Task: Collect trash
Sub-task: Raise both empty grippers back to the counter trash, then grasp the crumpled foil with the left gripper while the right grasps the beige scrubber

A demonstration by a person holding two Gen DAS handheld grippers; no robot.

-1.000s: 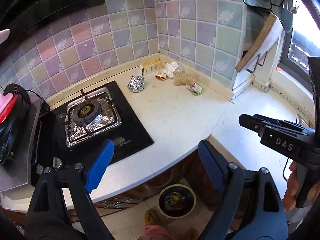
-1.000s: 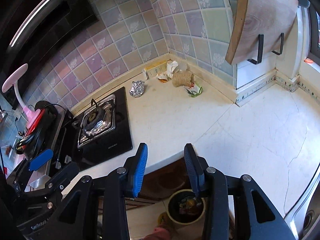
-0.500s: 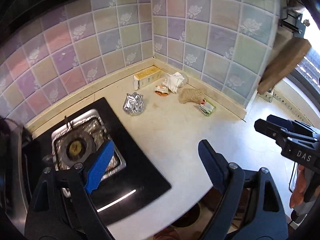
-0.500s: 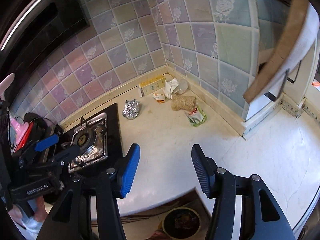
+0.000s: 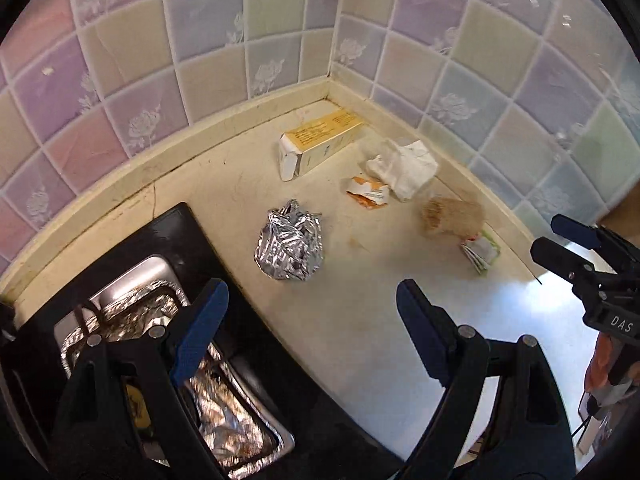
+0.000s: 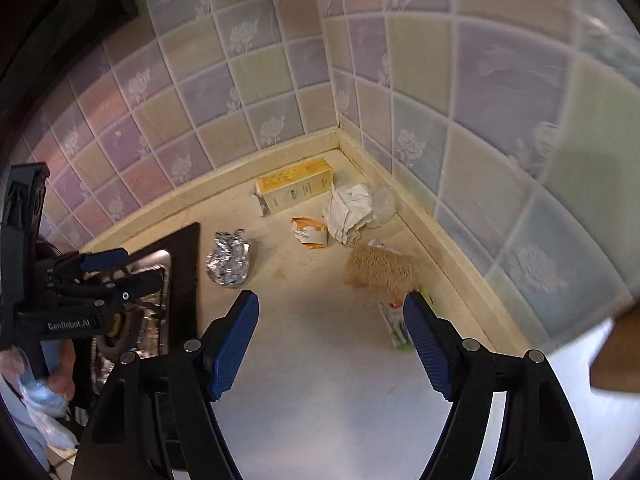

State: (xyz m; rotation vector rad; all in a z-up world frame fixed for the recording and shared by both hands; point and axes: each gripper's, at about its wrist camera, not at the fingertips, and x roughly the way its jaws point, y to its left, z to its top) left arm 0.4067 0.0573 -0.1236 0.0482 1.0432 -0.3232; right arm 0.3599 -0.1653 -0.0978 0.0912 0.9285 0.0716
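Trash lies in the tiled corner of the cream counter: a crumpled foil ball point(image 5: 289, 246) point(image 6: 228, 264), a yellow carton point(image 5: 316, 146) point(image 6: 294, 190), an orange wrapper point(image 5: 369, 192) point(image 6: 310, 232), crumpled white paper point(image 5: 404, 166) point(image 6: 348, 212), a tan loofah scrubber point(image 5: 454, 216) point(image 6: 382, 270) and a green-white packet point(image 5: 480, 250) point(image 6: 396, 322). My left gripper point(image 5: 312, 292) hangs open just short of the foil ball. My right gripper point(image 6: 332, 308) is opening, nothing between its blue pads, with its right fingertip point(image 6: 416, 304) over the packet, just short of the scrubber.
A black gas hob point(image 5: 176, 240) with a foil-lined burner tray point(image 5: 152, 312) sits left of the trash. Tiled walls close the corner behind. A hand point(image 6: 60, 380) holding the left gripper also holds a clear plastic bag point(image 6: 40, 412).
Both grippers have swept in from beyond the counter's front edge toward the corner, so the trash looks much nearer. The right gripper's jaws have widened.
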